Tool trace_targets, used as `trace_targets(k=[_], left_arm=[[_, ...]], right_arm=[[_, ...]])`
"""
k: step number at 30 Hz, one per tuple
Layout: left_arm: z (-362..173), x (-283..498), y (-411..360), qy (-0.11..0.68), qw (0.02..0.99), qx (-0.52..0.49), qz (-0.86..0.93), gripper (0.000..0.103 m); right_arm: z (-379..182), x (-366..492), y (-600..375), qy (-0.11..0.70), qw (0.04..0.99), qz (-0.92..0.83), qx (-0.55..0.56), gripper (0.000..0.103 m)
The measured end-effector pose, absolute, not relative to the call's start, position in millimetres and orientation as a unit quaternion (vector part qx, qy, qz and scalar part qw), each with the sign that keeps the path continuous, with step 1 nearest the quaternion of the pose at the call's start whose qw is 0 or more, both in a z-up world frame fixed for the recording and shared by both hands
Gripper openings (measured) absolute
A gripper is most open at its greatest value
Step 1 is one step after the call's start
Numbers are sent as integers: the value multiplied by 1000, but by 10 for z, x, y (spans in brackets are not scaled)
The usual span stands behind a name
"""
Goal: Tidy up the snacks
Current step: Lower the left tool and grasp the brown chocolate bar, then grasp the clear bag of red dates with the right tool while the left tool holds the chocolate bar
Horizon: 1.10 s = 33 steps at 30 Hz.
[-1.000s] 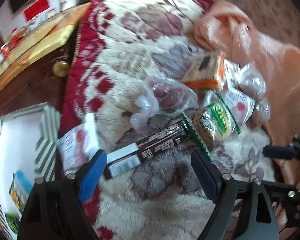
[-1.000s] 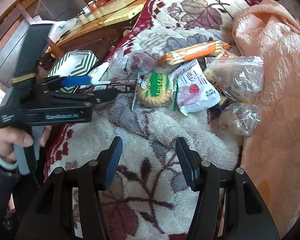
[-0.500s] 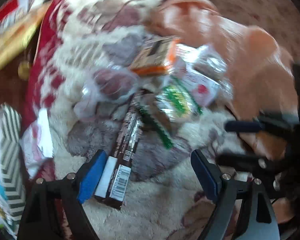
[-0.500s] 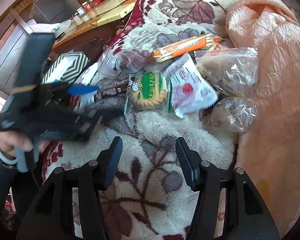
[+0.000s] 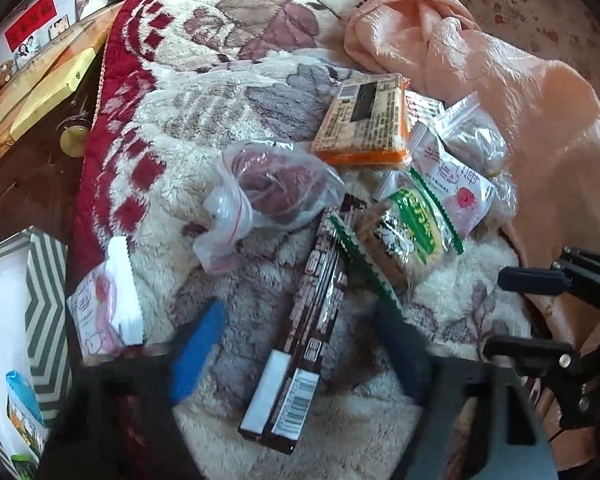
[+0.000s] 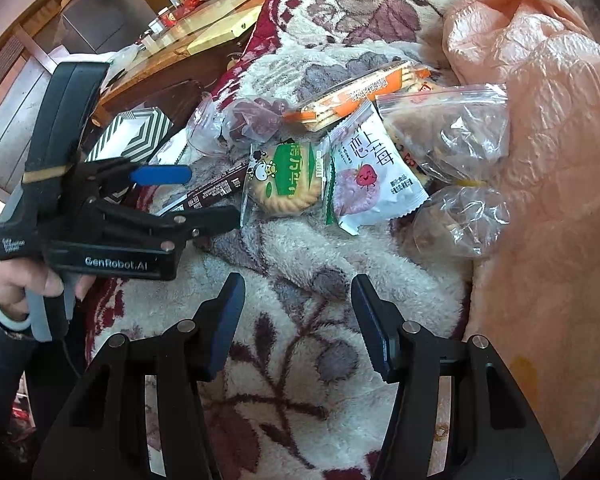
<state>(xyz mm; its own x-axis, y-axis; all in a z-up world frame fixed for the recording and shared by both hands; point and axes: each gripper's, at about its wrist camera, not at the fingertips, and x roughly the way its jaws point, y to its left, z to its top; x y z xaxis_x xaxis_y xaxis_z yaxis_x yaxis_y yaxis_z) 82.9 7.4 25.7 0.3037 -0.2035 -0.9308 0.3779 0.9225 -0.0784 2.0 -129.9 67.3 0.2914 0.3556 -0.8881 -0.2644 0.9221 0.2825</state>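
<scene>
A long dark brown chocolate bar (image 5: 316,312) lies on the fluffy blanket between the blurred fingers of my left gripper (image 5: 298,346), whose jaws are closing; a gap still shows on each side of the bar. The right wrist view shows the left gripper (image 6: 196,196) straddling the bar (image 6: 216,190). Beyond it lie a green cookie pack (image 5: 408,232), a white strawberry pack (image 5: 456,184), an orange cracker pack (image 5: 364,124) and a clear bag of dark red pieces (image 5: 276,188). My right gripper (image 6: 298,320) hovers open over bare blanket with nothing between its fingers.
A grey-and-white striped box (image 5: 44,300) holding a blue packet stands at the left edge, with a small white pack (image 5: 104,304) beside it. Clear bags (image 6: 452,136) lie against a peach quilt (image 6: 540,160) on the right. A wooden cabinet (image 5: 28,176) borders the blanket's left side.
My left gripper swung over the chocolate bar, which now runs lengthwise between its fingers, and its jaws have narrowed. The right gripper has stayed where it was, open.
</scene>
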Motion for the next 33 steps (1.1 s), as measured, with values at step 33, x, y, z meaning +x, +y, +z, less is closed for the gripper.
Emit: trace_targets(k=[33], left_arm=[[366,220,443,523,849,-31,-71,23]], right_arm=[[804,481,-856,549,808,209,40,64]])
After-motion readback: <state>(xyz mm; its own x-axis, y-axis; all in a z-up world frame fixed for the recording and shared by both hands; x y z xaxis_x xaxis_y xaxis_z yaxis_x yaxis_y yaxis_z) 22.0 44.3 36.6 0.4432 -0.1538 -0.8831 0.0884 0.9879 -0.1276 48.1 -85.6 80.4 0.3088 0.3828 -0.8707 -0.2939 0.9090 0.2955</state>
